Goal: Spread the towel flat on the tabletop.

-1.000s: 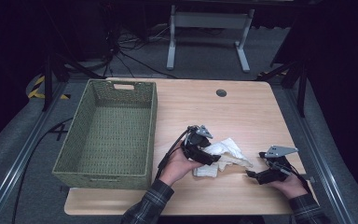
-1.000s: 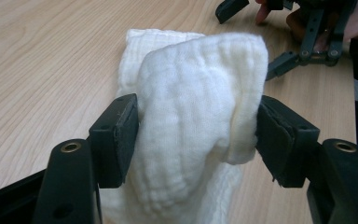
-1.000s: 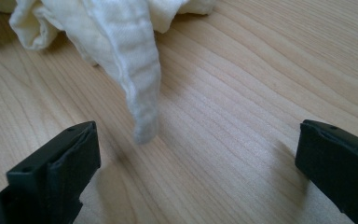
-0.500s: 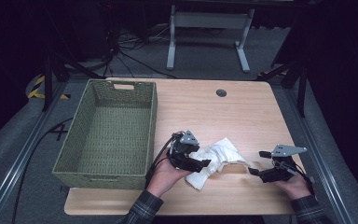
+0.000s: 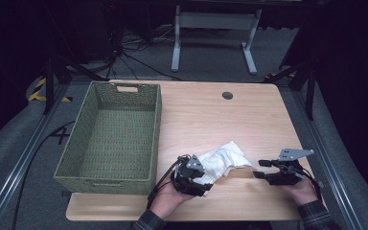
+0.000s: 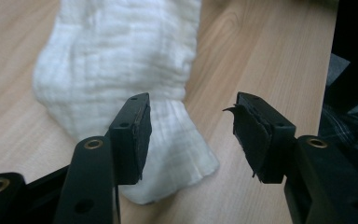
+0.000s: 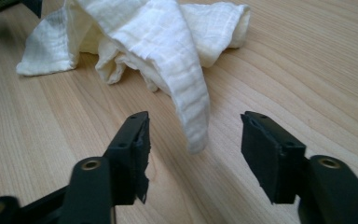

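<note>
Both claws have just been narrowing, left claw (image 5: 206,184) and right claw (image 5: 258,169) now half open with a cloth (image 5: 222,160) corner between each pair of jaws, unpinched, so the cloth lies crumpled on the table (image 5: 206,115), apparently about to be gripped.

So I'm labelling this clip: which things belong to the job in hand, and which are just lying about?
In the job:
crumpled white muslin cloth
left gripper, open
right gripper, open

Lying about:
green woven rectangular basket
round grommet hole
</note>
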